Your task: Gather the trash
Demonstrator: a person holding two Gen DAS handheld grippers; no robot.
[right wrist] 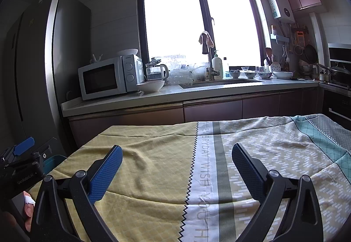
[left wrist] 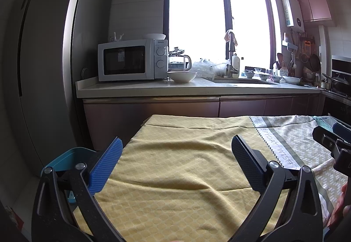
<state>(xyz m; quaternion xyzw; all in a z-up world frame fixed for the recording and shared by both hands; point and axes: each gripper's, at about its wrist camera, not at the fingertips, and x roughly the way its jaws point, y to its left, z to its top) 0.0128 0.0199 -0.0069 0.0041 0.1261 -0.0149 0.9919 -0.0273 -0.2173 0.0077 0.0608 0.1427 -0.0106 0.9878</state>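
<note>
Trash bin (left wrist: 65, 154), blue and open-topped, sits at the lower left of the left wrist view. It is just off the left edge of the table and partly hidden behind the left finger of the left gripper (left wrist: 176, 143). In the right wrist view only a sliver of its rim shows at the lower left, well to the left of the right gripper (right wrist: 177, 149). Which thing is the trash itself I cannot tell.

Both grippers stand wide apart and hold nothing. Each hangs over the tablecloth (left wrist: 175, 176), the left one above its yellow part and the right one above the white lettered stripe and the green pattern. A hand (right wrist: 28, 209) shows at the lower left edge of the right view.

Beyond the table runs a counter (left wrist: 153, 88) across the middle of the frame. It carries a white microwave (left wrist: 131, 59) at its left end and a white bowl (left wrist: 182, 76) just to the right of that.
</note>
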